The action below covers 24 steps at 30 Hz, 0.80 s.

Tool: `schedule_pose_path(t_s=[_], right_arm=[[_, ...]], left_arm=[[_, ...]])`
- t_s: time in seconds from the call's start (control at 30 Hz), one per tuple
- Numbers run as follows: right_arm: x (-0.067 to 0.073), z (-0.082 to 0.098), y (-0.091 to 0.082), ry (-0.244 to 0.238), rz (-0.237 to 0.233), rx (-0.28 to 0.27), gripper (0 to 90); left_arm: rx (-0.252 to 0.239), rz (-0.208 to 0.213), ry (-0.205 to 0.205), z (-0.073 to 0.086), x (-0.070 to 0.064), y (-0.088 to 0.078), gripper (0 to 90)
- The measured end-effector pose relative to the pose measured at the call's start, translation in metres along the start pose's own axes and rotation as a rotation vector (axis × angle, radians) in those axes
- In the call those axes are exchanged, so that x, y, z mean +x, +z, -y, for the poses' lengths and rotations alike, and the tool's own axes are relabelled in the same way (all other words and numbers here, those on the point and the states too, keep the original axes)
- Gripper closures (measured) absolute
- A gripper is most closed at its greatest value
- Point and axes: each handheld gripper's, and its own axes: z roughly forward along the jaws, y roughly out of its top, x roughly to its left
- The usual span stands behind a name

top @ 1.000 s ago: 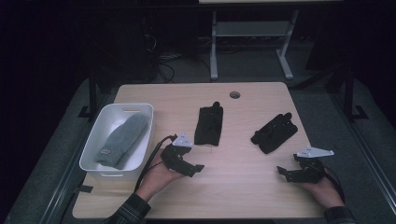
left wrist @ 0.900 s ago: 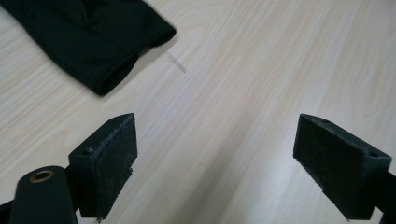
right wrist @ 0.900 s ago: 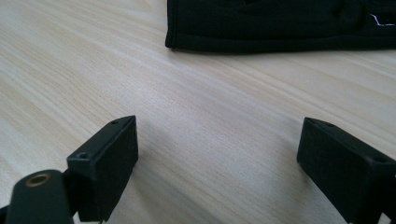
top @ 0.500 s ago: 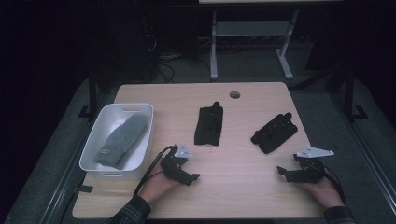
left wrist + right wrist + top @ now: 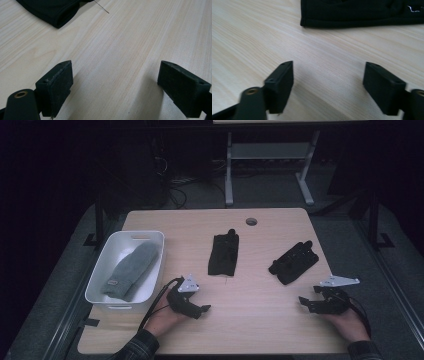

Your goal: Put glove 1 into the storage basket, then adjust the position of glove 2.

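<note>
Grippers down at the table edge, gloves untouched

Change first: your left gripper (image 5: pixel 200 309) has sunk toward the table (image 5: pixel 250 330) since a second ago and now rests low at about 7 o'clock of the near black glove (image 5: pixel 223 254). Your right gripper (image 5: pixel 306 303) has held its place, and its jaws have just been closing part-way with nothing between them. That reads as settling in for a pick, not yet begun. Both grippers stand open over bare wood, gripping and touching nothing. The second black glove (image 5: pixel 294 262) lies at 11 o'clock of your right gripper, apart from it. The grey mitten (image 5: pixel 131 270) already lies in the white bin (image 5: pixel 155 270) at 10 o'clock of your left gripper.
</note>
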Motion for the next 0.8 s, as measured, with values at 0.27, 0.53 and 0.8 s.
schedule_pose_path(t_s=[0.27,0.53,0.8], right_arm=[[0.0,-0.021,-0.005,-0.009,-0.013,-0.031,58.0],[-0.001,-0.045,0.0,-0.008,-0.028,-0.046,89.0],[-0.007,-0.074,0.024,-0.027,-0.024,-0.052,90.0]], left_arm=[[-0.01,-0.008,-0.008,0.0,-0.001,0.001,12.1],[-0.012,-0.012,-0.018,-0.001,-0.001,0.002,12.0],[-0.009,-0.012,-0.018,-0.001,-0.001,0.002,12.0]])
